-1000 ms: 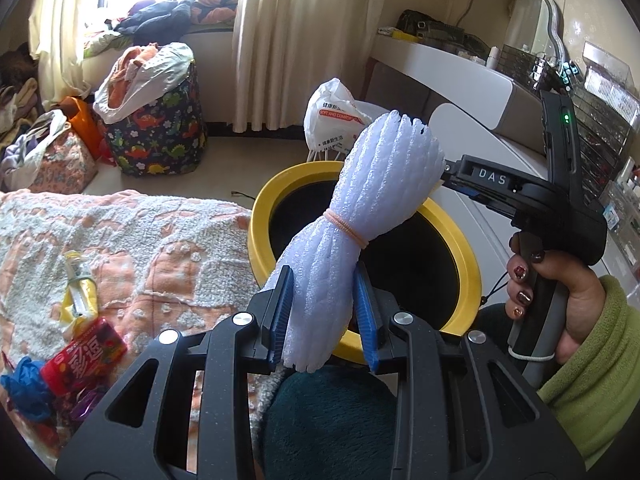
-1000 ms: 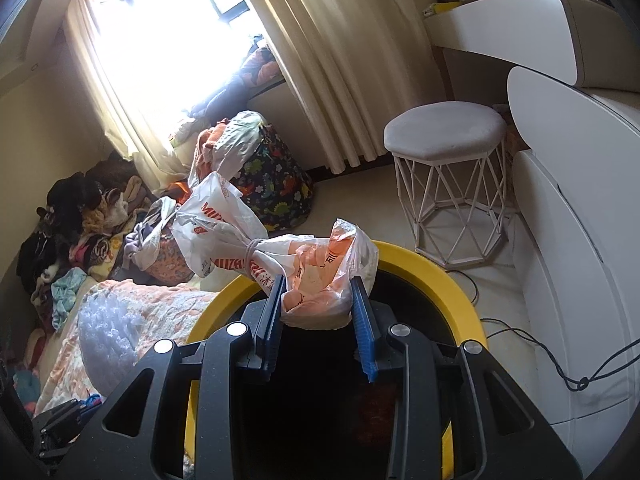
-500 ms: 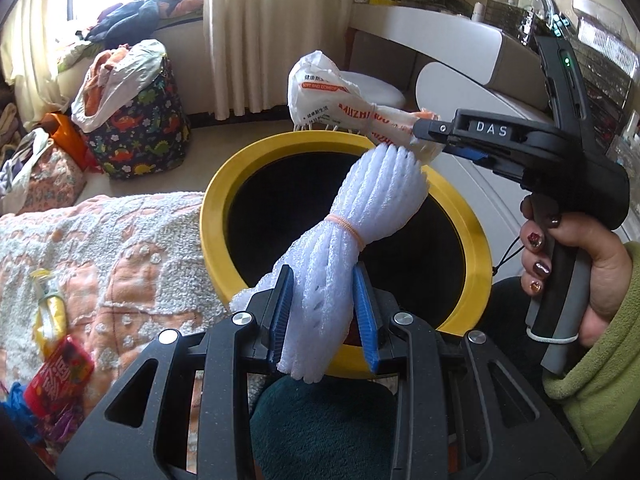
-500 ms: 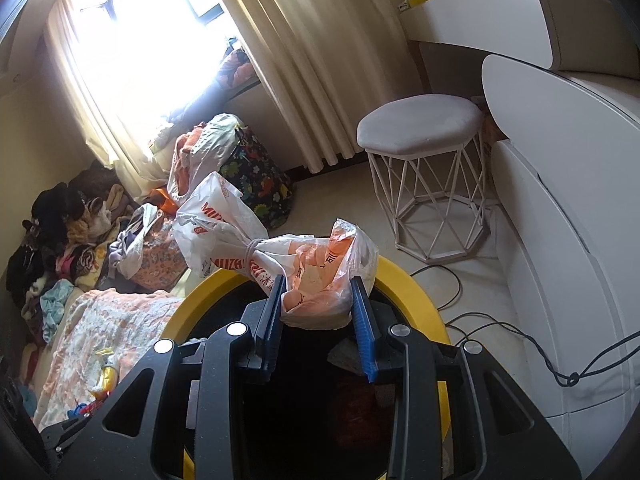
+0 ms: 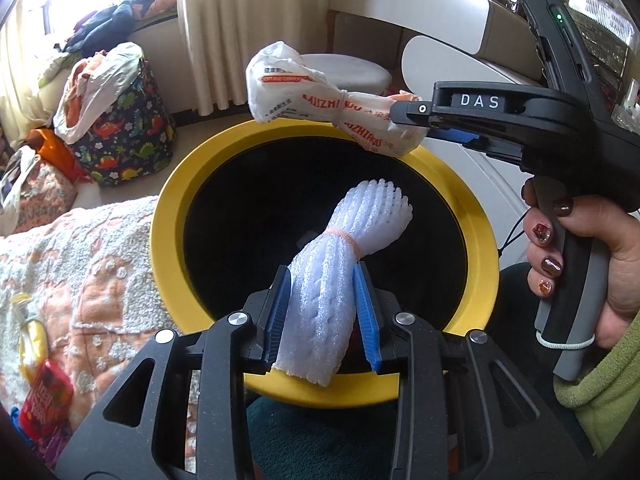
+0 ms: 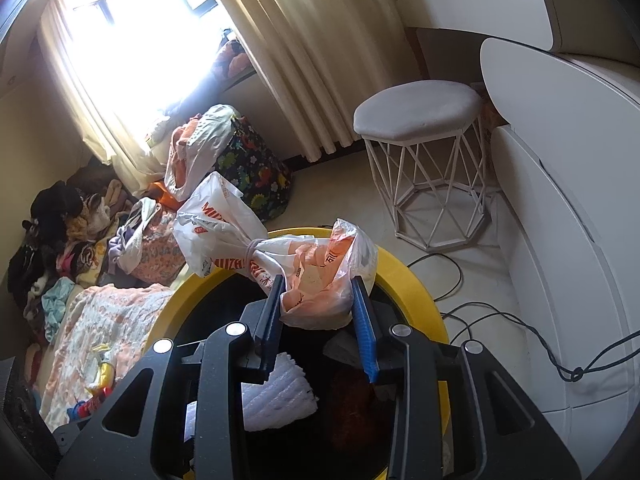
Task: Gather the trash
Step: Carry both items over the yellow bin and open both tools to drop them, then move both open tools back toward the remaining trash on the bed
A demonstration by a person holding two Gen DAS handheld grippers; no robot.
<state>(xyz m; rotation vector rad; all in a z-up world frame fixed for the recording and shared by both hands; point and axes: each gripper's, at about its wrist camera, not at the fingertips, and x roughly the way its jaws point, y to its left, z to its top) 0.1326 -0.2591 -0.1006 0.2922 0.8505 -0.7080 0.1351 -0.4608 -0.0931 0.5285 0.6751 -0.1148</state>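
Note:
My left gripper (image 5: pixel 322 316) is shut on a white foam net roll (image 5: pixel 344 256) tied with an orange band, held over the mouth of a yellow-rimmed black bin (image 5: pixel 168 216). My right gripper (image 6: pixel 320 312) is shut on a knotted white and orange plastic bag (image 6: pixel 280 256), held over the far rim of the same bin (image 6: pixel 416 280). In the left wrist view the bag (image 5: pixel 320 108) and the right gripper (image 5: pixel 432 120) show above the bin. The foam roll (image 6: pixel 276 396) shows low in the right wrist view.
A pink and white blanket (image 5: pixel 80 264) lies left of the bin with snack wrappers (image 5: pixel 44 396) on it. A white wire stool (image 6: pixel 424 160), a white curved desk (image 6: pixel 560 200), floor cables (image 6: pixel 520 320) and bags of clothes (image 6: pixel 240 160) surround the bin.
Both grippers have moved over the bin mouth. The foam roll sits lower over the opening, and the bag has come over the far rim.

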